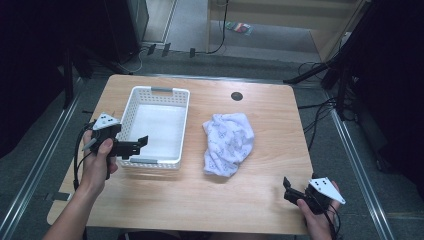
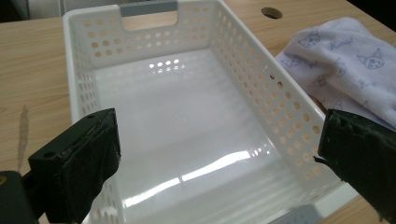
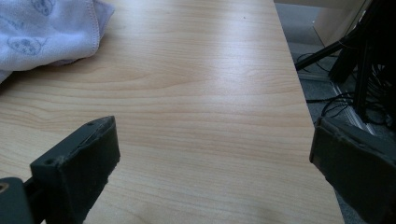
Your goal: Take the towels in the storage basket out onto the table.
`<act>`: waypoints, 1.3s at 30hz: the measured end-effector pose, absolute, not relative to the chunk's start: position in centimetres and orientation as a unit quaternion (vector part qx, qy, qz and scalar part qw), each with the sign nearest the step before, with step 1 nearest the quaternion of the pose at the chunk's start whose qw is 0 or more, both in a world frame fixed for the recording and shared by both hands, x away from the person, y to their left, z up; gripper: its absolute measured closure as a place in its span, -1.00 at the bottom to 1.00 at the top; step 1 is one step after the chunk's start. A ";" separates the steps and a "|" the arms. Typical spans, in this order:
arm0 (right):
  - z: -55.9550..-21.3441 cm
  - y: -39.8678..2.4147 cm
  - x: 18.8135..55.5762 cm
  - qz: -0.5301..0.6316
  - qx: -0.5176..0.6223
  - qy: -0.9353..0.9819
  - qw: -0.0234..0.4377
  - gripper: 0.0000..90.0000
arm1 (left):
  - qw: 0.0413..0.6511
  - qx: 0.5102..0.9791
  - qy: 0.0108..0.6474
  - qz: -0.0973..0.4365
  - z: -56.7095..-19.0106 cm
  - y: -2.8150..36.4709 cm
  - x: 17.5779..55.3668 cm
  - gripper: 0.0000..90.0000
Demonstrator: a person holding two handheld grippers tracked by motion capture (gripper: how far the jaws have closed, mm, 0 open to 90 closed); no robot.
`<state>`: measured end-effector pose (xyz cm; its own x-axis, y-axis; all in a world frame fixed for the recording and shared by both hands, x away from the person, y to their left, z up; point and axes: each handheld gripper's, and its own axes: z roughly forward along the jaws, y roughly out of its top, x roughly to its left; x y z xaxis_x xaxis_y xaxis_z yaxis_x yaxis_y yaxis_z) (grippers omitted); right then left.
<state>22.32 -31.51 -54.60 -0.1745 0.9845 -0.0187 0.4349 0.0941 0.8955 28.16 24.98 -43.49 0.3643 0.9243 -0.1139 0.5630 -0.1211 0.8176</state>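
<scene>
Wooden table (image 1: 200, 200) under dim room light is carrying everything, with grey floor and dark stands showing beyond its edges. Each hand is holding a pair of tongs, and both pairs are standing released, jaws spread wide with nothing between them.

Left tongs (image 1: 137, 145) are hovering over the near left corner of the white basket (image 1: 131, 107), pointing in across its rim. Looking along these jaws, the basket (image 2: 280, 98) is lying straight ahead and below, its glossy floor bare and its holed walls rising on both sides. Past its right wall, the crumpled white cloth (image 2: 345, 60) with small cat prints is resting on the wood, just beside the basket but outside it.

Right tongs (image 1: 289, 189) are sitting low near the table's front right corner, well apart from the cloth (image 1: 227, 142), which is lying ahead and to their left. In the right gripper view only bare wood is lying between the jaws, with the cloth's hem (image 3: 51, 32) up in the far left corner.

Judging by the layout, the work is at its start: the cloth is waiting to go into the basket. Next, one pair of tongs would need to travel to the cloth, close on a raised fold, and lift it over the basket wall.
</scene>
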 end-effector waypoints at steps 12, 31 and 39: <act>-54.6 -31.4 22.3 0.397 0.543 0.655 0.345 -0.97 | 0.426 0.693 0.531 0.240 -45.7 29.1 25.3 -1.00; -54.6 -31.4 22.3 0.395 0.544 0.654 0.347 -0.97 | 0.441 0.664 0.552 0.245 -50.8 34.9 21.2 -1.00; -54.6 -31.4 22.3 0.395 0.542 0.656 0.347 -0.97 | 0.418 0.657 0.577 0.246 -53.6 36.5 20.3 -1.00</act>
